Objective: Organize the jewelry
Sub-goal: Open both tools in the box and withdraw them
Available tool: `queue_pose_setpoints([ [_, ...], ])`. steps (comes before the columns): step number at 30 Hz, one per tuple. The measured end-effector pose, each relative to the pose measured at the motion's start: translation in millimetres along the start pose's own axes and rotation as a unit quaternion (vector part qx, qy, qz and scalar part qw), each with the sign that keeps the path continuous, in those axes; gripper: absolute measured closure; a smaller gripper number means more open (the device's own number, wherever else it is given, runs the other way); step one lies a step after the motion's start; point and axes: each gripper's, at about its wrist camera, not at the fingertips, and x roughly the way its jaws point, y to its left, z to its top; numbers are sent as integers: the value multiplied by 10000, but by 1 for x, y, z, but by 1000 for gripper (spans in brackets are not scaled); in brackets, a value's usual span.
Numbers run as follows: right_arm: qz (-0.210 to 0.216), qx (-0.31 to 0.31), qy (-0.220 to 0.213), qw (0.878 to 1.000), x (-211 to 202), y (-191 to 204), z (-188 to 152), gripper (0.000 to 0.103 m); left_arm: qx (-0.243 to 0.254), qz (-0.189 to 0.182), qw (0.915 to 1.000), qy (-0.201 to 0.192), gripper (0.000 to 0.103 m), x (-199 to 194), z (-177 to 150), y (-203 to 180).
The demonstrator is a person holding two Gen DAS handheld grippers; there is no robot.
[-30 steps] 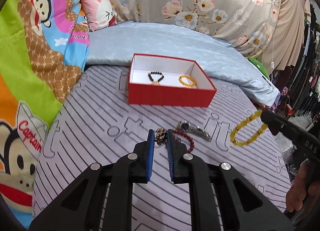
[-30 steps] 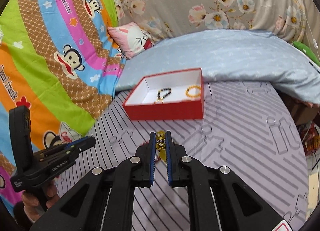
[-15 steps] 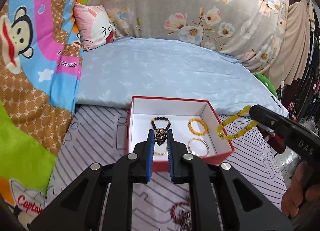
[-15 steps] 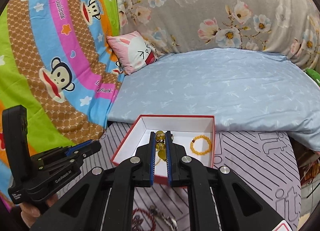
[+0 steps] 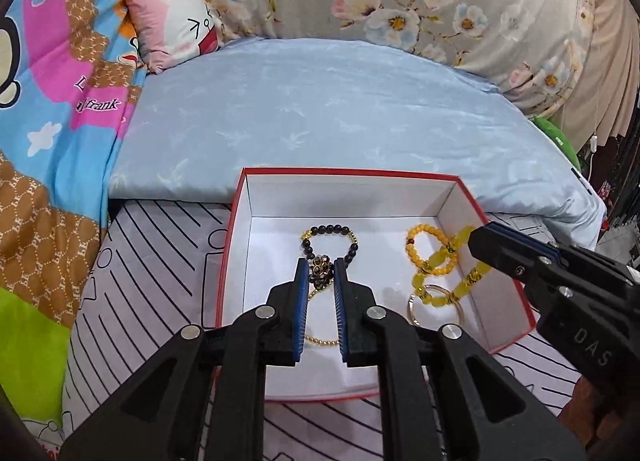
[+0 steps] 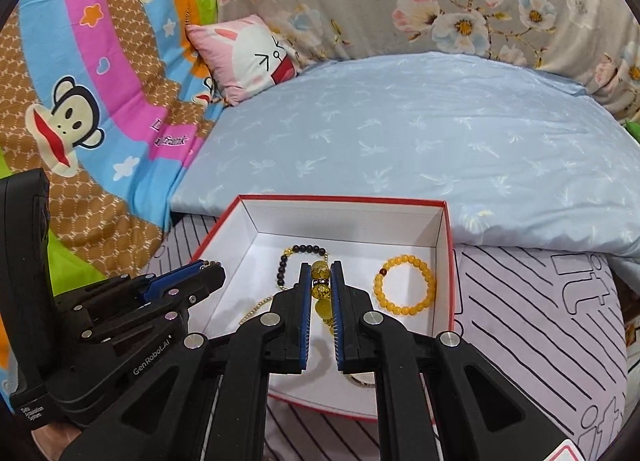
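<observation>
A red box (image 5: 352,172) with a white inside lies on the striped sheet. In it are a black bead bracelet (image 5: 332,228), an orange bead bracelet (image 5: 420,233), a gold bangle (image 5: 436,311) and a thin gold chain (image 5: 320,341). My left gripper (image 5: 321,263) hangs over the box, shut on a dark brown and gold bead cluster (image 5: 320,275). My right gripper (image 6: 321,265) is shut on a chunky yellow bead bracelet (image 6: 320,269). That yellow bracelet (image 5: 438,259) dangles over the box's right half from the right gripper (image 5: 478,239). The left gripper (image 6: 212,267) shows at the box's left rim.
A pale blue quilt (image 5: 320,101) rises right behind the box. A pink cushion (image 5: 176,25) and a cartoon monkey blanket (image 6: 80,113) lie at the left, floral fabric at the back. Striped sheet (image 6: 540,301) stretches to the right of the box.
Both grippers have moved forward from above the sheet to above the box, each still carrying its piece. The watch and red bracelet on the sheet have passed out of view.
</observation>
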Motion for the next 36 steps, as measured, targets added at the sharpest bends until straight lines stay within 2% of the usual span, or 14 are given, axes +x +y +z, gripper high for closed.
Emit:
queue_pose_setpoints([
  [3,15,10,115,9999,16,-4,-2,93,-106,26,9999,18,90,12,2,5],
  [4,3,16,111,9999,18,-5,-2,92,-154,88,9998,2,85,15,3,7],
  [6,-90,36,66,9999,17,-8,-2,80,-255,160,9995,-73,69,15,4,14],
  [7,-90,55,40,9999,15,-9,-2,77,-308,187,9993,-103,61,14,5,16],
  [8,-84,80,-9,9999,11,-11,-2,74,-375,168,9990,-152,60,10,6,20],
  [13,-26,111,-178,9998,-18,-17,-12,73,-486,107,9984,-277,60,-15,-2,33],
  [20,85,75,-178,9998,-59,-12,-52,72,-546,90,9977,-398,58,-62,-33,40],
  [28,-10,36,-19,10000,-97,2,-115,72,-463,86,9985,-283,58,-100,-90,31],
  [31,-51,58,85,9999,-107,5,-138,72,-408,34,9989,-237,52,-114,-116,23],
  [36,-76,184,308,9993,-119,3,-176,72,-210,-32,9997,-134,52,-127,-149,2],
])
